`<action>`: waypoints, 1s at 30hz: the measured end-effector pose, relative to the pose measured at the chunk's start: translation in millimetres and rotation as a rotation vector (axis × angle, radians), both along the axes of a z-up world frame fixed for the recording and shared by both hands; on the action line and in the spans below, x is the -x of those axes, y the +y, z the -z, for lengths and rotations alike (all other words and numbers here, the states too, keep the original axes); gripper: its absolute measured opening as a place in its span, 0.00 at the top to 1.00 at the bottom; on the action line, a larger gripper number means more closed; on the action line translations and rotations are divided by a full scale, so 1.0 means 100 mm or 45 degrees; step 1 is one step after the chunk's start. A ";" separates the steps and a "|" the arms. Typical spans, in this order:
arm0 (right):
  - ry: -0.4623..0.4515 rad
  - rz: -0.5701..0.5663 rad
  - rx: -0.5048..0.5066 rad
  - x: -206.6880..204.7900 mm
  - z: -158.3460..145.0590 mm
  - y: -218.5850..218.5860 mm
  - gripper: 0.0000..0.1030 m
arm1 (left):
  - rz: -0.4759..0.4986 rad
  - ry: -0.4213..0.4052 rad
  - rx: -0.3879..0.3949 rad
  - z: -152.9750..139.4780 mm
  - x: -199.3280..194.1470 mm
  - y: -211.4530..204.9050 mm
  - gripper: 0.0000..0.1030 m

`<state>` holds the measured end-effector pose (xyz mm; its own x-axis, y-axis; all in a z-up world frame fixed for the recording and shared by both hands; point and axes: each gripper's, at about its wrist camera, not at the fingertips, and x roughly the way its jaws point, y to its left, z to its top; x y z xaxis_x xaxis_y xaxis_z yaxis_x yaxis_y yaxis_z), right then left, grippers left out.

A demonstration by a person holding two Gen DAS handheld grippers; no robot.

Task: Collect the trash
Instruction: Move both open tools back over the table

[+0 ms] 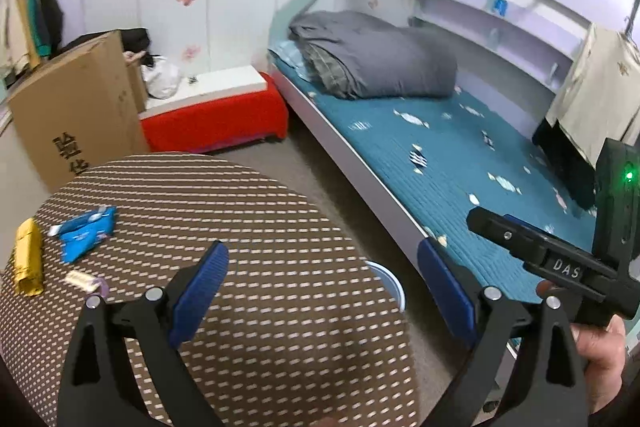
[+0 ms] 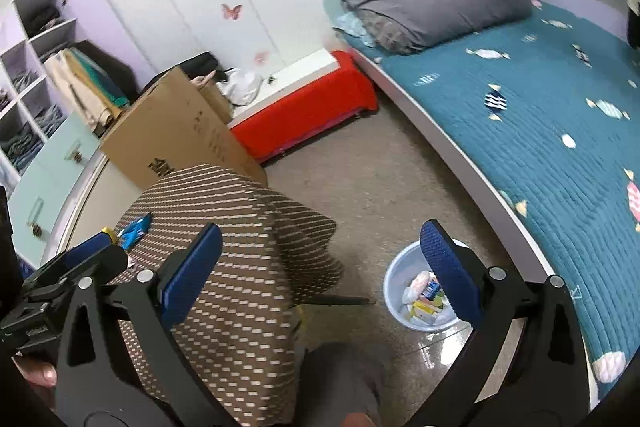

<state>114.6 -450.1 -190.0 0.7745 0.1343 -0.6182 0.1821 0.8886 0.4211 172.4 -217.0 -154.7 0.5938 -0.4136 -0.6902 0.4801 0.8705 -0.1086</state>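
Presently, entries run from nearest to farthest.

Left gripper (image 1: 322, 291): jaws spread wide, nothing between the blue pads; it hovers over the near part of the table, well short of the litter.

Right gripper (image 2: 320, 267): likewise spread and empty, held above the floor between table edge and bin.

Table (image 1: 248, 211): round, under a brown cloth with pale dashes. The cloth hangs loose over the edge in the right wrist view (a snag risk: a pad closing low could pinch cloth along with a wrapper and drag everything).

White-and-purple scrap (image 1: 86, 282): nearest piece of trash, lying flat on the cloth just left of the left gripper. Flat and small, so the pads may slide over it or push it away.

Gold wrapper (image 1: 27, 259): at the table's left rim. A nudge outward would likely tip it to the floor.

Blue wrappers (image 1: 85, 233): crumpled, overlapping, beyond the scrap. A grab could lift one piece and shed the other.

Bin (image 2: 416, 291): pale blue, on the floor right of the table, already holding packets. It sits low and mostly hidden from the left wrist view, so a light wrapper released from high up could drift past the rim.

Cardboard box (image 1: 76, 111): behind the table, apart from the litter.

Bed (image 1: 460, 155): teal cover, far right; no trash discernible on it.
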 end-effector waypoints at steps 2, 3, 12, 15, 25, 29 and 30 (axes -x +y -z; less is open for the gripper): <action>-0.008 -0.032 0.015 -0.03 -0.06 0.13 0.06 | -0.039 -0.016 0.013 -0.05 0.02 0.19 0.10; -0.010 -0.052 0.025 -0.06 -0.09 0.22 0.06 | -0.058 -0.023 0.022 -0.07 0.03 0.29 0.10; -0.017 -0.241 0.072 -0.28 -0.22 0.99 0.06 | -0.253 -0.058 0.065 -0.16 0.04 1.21 0.09; -0.006 -0.317 0.092 -0.37 -0.22 1.28 0.06 | -0.338 -0.055 0.083 -0.13 0.03 1.54 0.08; 0.067 -0.632 0.211 -0.81 0.03 2.26 0.06 | -0.639 0.022 0.098 0.24 -0.10 2.55 0.08; 0.099 -0.726 0.287 -1.02 0.19 2.59 0.06 | -0.718 0.043 0.075 0.36 -0.26 2.86 0.08; 0.105 -0.743 0.305 -1.09 0.24 2.67 0.06 | -0.731 0.044 0.065 0.38 -0.31 2.90 0.08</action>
<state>223.4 -183.5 -213.7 0.5642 0.3705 -0.7378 -0.3376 0.9191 0.2033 203.3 73.4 -192.7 0.7102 -0.0653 -0.7010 -0.0723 0.9837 -0.1648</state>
